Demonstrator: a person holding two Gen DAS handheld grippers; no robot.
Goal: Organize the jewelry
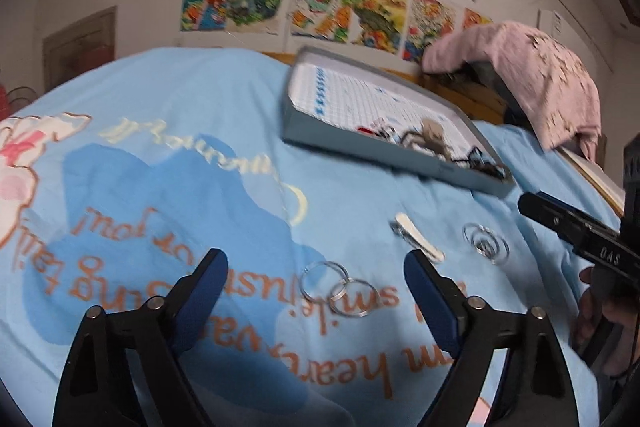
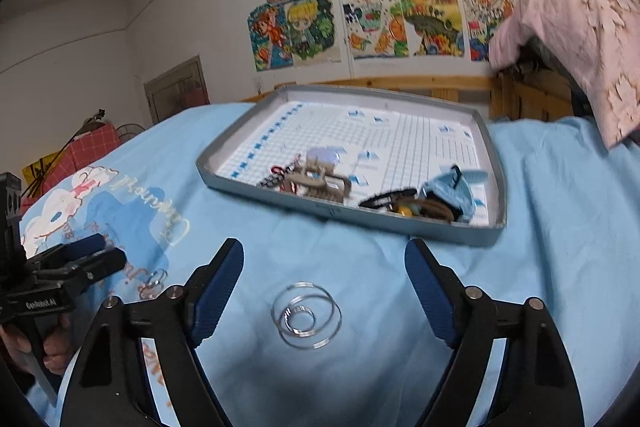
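Blue bedspread (image 2: pixel 540 267) fills most of both views and it's soft, so the rings sit flat, not rolling. Grey tray (image 2: pixel 496 163) sits upper middle with hair ties and charms already piled at its near edge, guessing that's the drop spot. Left gripper (image 1: pixel 316 267) is wide open, empty, straddling two linked rings (image 1: pixel 336 285) at lower centre. Right gripper (image 2: pixel 324 259) same deal, spread over nested rings (image 2: pixel 306 315). White clip (image 1: pixel 418 237) lies between the piles. Plenty of bare cloth around, tray's low rim is the only hurdle.
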